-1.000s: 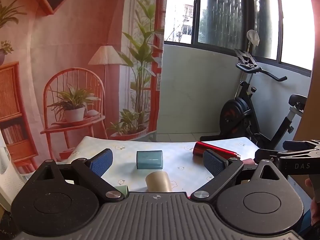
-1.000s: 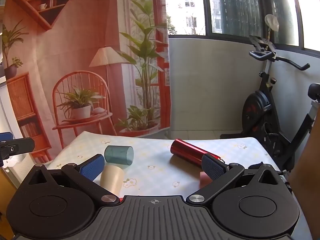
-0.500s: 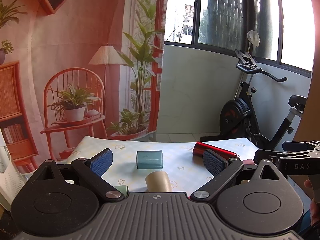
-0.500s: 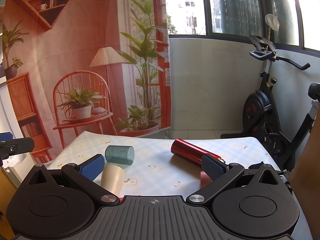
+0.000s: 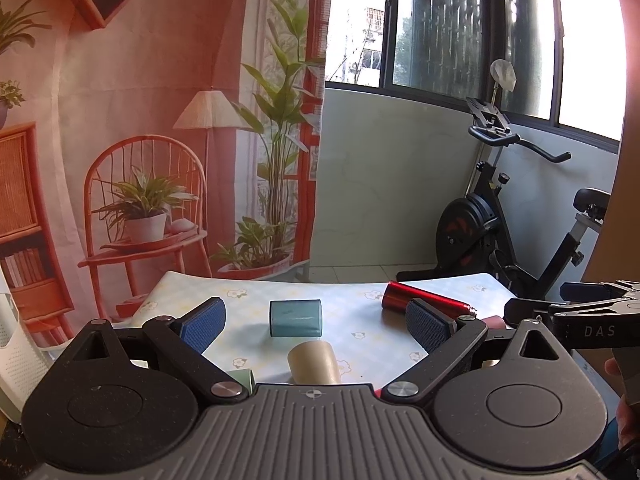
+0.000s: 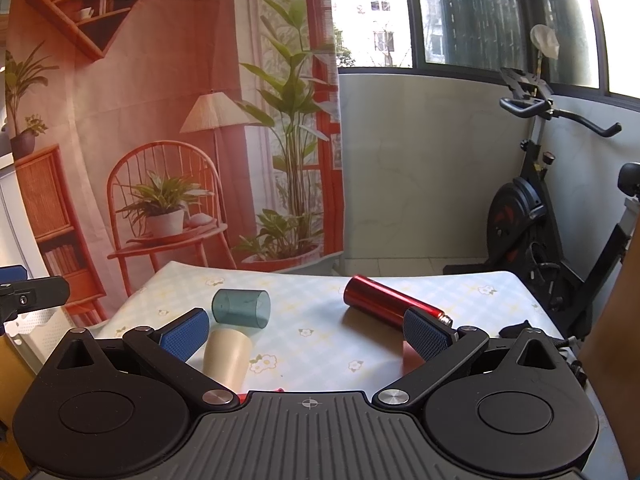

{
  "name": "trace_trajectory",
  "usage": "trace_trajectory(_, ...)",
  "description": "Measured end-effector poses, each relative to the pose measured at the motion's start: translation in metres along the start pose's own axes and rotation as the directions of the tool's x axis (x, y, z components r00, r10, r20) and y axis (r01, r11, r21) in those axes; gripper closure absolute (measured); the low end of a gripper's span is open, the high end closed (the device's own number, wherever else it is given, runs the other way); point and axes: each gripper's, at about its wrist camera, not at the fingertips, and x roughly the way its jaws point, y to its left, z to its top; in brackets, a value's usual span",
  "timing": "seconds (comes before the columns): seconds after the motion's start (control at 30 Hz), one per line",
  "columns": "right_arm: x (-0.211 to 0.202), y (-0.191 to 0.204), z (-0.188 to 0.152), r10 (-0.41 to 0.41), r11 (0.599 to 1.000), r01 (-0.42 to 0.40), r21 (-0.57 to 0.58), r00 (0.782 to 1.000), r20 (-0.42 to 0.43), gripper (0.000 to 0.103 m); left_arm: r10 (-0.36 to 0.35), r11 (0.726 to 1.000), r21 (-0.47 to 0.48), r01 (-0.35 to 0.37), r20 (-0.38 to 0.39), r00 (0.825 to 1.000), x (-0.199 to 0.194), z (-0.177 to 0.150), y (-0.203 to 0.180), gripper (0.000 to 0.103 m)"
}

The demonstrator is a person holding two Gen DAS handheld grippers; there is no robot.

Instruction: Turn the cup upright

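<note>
A teal cup lies on its side on the flowered tablecloth; it also shows in the right wrist view. A beige cup lies on its side nearer me, also in the right wrist view. A red bottle lies on its side at the right, also in the right wrist view. My left gripper is open and empty above the near table edge, the two cups between its fingers in view. My right gripper is open and empty.
A pale green cup peeks out beside the left gripper's body. A pink object sits at the table's right edge. An exercise bike stands right of the table. A printed backdrop hangs behind it.
</note>
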Motion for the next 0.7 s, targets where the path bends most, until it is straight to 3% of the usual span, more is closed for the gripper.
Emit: trace_trajectory(0.7, -0.0001, -0.0008, 0.0002, 0.000, 1.000, 0.000, 0.001, 1.000, -0.001, 0.000, -0.005, 1.000, -0.004, 0.005, -0.003, 1.000, 0.0033, -0.0034, -0.0001, 0.005)
